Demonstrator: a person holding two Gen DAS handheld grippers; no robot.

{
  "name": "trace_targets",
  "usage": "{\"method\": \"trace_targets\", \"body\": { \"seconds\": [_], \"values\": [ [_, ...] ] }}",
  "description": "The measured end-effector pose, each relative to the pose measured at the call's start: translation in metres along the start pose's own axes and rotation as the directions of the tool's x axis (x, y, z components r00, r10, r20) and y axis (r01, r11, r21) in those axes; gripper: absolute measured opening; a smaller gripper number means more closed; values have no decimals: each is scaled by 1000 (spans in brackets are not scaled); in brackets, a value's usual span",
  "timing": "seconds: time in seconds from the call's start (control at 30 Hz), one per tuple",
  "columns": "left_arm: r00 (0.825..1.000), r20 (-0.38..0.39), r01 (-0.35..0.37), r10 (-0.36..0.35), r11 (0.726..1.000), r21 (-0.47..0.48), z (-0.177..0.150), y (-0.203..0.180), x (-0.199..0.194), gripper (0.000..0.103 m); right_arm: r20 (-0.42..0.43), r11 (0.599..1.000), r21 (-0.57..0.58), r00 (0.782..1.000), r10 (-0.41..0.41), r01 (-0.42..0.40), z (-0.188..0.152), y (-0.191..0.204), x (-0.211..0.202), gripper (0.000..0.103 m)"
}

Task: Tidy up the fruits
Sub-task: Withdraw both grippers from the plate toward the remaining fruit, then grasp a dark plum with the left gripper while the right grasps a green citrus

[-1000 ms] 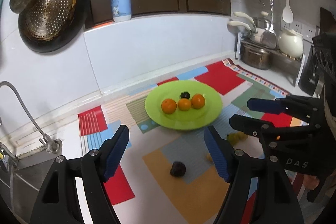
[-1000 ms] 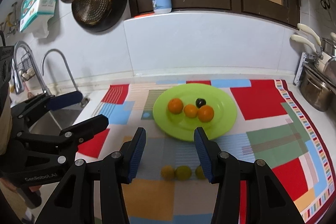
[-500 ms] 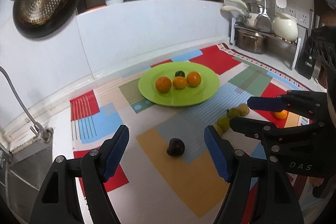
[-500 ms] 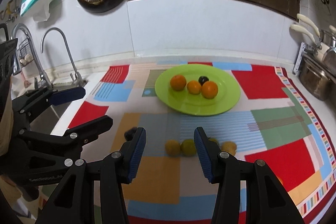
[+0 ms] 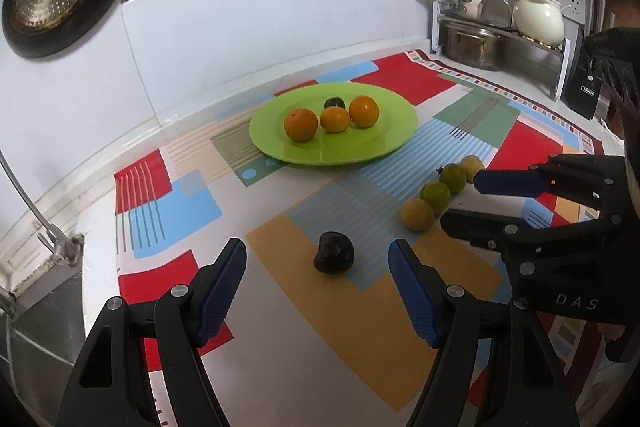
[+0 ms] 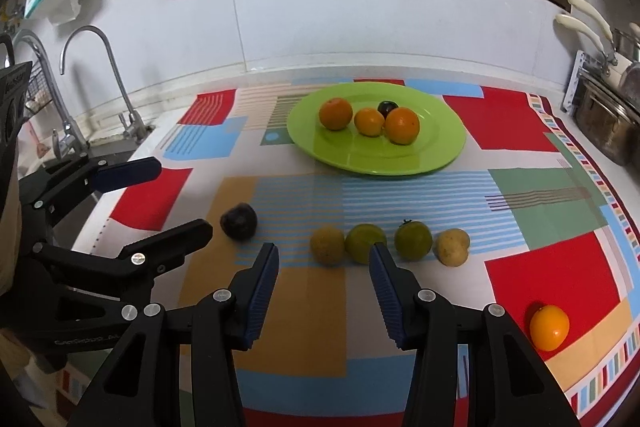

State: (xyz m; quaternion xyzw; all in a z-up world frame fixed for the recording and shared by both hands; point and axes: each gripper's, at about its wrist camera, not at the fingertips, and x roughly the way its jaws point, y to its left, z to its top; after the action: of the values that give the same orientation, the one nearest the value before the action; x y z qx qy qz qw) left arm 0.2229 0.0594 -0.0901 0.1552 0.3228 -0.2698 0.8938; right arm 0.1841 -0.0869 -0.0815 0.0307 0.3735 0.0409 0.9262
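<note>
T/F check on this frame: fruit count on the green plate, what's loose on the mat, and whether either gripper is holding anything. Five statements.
1. The green plate holds three orange fruits and one dark one. True.
2. The left gripper is closed on the dark fruit. False: its jaws stand open and the dark fruit lies on the mat beyond them, untouched.
3. Four yellow-green fruits lie in a row on the mat. True.
4. The right gripper carries an orange. False: it is open and empty; a loose orange lies on the mat near the right edge.
5. All dark fruits are on the plate. False: one is on the mat.
</note>
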Motion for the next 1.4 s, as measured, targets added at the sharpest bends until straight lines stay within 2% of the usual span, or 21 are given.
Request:
{"method": "trace_targets", "body": {
  "seconds": [0.47, 0.53, 0.7, 0.77, 0.87, 1.03, 1.4],
  "values": [
    [996, -84, -13, 7, 998, -67, -2, -3, 29, 59, -13, 996, 51, 998, -69, 70, 0, -25, 14, 42],
    [995, -104, -5, -3, 997, -77, -4, -2, 33, 55, -15, 996, 59, 998, -65, 66, 0, -27, 15, 42],
    [992, -125, 4, -16, 995, -95, -5, -1, 40, 50, -12, 997, 48, 998, -55, 55, 1, -25, 19, 42],
    [992, -125, 7, -20, 995, -102, -4, 0, 41, 47, -16, 998, 49, 999, -48, 48, 2, -25, 22, 38],
    [992, -123, 8, -21, 994, -106, -3, 1, 43, 47, -16, 997, 60, 999, -43, 44, 3, -28, 25, 37],
    [991, -131, 20, -35, 994, -111, -2, 0, 46, 37, -34, 997, 74, 999, -20, 22, 4, -31, 32, 33],
    [988, -142, 37, -54, 992, -117, -2, -3, 50, 30, -54, 992, 116, 997, 47, -40, 6, -40, 40, 32]
  ]
}}
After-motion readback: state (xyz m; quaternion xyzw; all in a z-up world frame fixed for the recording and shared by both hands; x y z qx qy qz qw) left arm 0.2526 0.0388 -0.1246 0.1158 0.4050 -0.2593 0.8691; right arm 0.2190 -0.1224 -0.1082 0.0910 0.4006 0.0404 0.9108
